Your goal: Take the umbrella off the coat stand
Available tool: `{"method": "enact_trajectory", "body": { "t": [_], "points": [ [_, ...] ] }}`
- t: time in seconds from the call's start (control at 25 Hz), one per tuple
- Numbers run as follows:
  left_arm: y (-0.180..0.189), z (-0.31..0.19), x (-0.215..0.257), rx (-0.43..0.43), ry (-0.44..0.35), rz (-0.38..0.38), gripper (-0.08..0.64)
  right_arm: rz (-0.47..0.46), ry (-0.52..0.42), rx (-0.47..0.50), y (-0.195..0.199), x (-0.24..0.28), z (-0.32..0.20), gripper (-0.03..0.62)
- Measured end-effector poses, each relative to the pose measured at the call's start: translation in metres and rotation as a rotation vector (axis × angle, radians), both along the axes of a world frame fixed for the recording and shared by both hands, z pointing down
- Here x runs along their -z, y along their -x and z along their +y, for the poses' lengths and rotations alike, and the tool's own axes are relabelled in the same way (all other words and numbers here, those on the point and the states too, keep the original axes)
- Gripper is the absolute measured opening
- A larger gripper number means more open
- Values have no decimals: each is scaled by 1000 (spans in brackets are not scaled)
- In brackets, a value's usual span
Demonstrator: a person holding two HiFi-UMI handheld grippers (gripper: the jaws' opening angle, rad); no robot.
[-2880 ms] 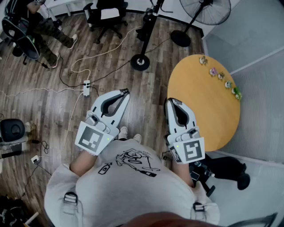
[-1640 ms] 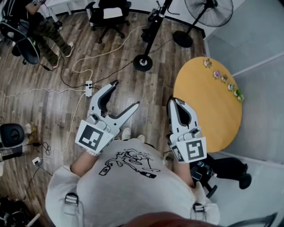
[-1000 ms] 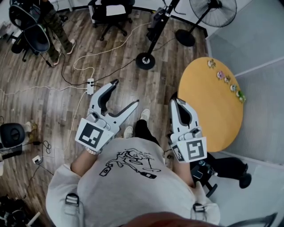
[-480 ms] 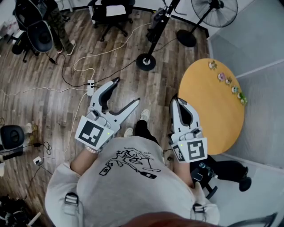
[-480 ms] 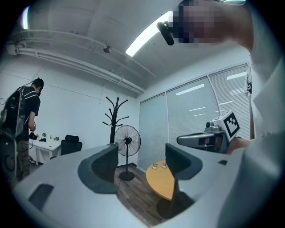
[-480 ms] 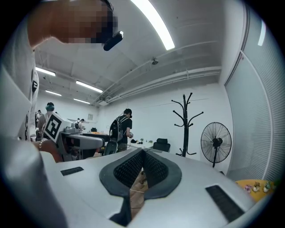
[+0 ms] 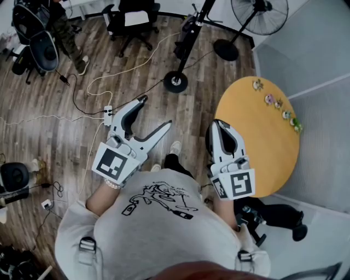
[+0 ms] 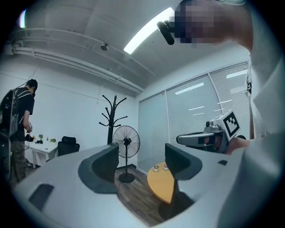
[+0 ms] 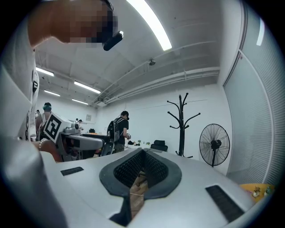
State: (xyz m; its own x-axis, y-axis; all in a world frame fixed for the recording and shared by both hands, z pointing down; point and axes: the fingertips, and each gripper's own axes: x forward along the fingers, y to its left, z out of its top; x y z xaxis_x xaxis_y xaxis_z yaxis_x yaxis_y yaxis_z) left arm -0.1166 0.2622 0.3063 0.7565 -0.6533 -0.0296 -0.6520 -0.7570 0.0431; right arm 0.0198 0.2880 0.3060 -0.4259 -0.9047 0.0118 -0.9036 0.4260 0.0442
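White left hand-held gripper (image 7: 156, 112) gapes, right hand-held gripper (image 7: 217, 124) closed, both level.

Counting two grippers: left gripper (image 7: 156, 112) and right gripper (image 7: 216, 123), each showing two fingers (image 8: 107, 167). Counting one coat stand (image 7: 175, 82), one fan (image 7: 258, 9) and one round desk (image 7: 246, 147). Tallying five small ornaments (image 7: 268, 99) on the desk, as far as visible. Counting two chairs (image 7: 129, 19), one power strip (image 7: 108, 112), and two people: the wearer (image 7: 164, 219) and one bystander (image 8: 20, 116).
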Motion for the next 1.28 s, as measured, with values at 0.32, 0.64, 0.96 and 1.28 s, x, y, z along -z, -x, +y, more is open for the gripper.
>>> {"method": "enact_trajectory", "body": {
  "t": [0.32,0.64,0.96,1.28],
  "points": [
    [-35,-39,5,3,-2,-2,323,-8,-8,7,-33,6,-40,15],
    [-62,-68,12,18,-3,-13,322,-20,-11,24,-60,11,-72,15],
    [-79,-107,18,43,17,-35,318,-29,-1,26,-79,16,-106,15],
    [-108,-133,13,33,14,-26,314,-42,15,30,-108,9,-136,15]
  ]
}}
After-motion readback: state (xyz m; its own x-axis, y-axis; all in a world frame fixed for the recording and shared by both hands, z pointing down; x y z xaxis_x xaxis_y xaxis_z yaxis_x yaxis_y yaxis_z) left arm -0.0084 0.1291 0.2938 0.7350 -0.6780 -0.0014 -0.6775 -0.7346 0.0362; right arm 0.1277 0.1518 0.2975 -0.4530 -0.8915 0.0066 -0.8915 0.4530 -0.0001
